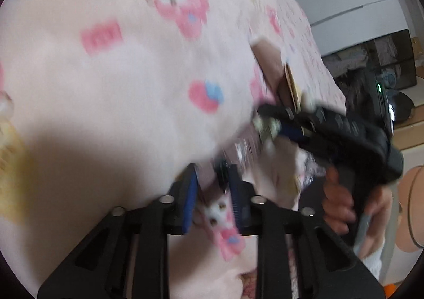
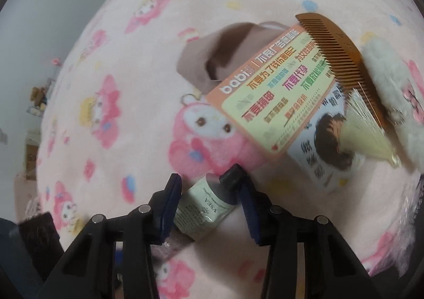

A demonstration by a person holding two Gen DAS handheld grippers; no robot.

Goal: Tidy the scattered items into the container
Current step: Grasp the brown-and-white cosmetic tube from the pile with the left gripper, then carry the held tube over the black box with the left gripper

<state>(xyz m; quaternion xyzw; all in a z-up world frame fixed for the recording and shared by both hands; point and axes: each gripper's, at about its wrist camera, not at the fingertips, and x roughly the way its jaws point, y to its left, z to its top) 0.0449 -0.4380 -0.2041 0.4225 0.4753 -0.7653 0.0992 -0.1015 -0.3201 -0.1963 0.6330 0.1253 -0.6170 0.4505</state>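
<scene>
In the right wrist view my right gripper is open, its blue pads on either side of a pale green tube with a black cap lying on the pink blanket. Beyond it lie a pink plush keychain, a beige pouch, an orange printed card, a photo card, a wooden comb, a pale fan-shaped comb and a white fluffy item. In the blurred left wrist view my left gripper is shut on a fold of patterned pink fabric.
In the left wrist view the right gripper and the hand holding it are at the right, over the bed. Past the bed's edge stand a white cabinet and dark shelving. A grey wall is at the left of the right wrist view.
</scene>
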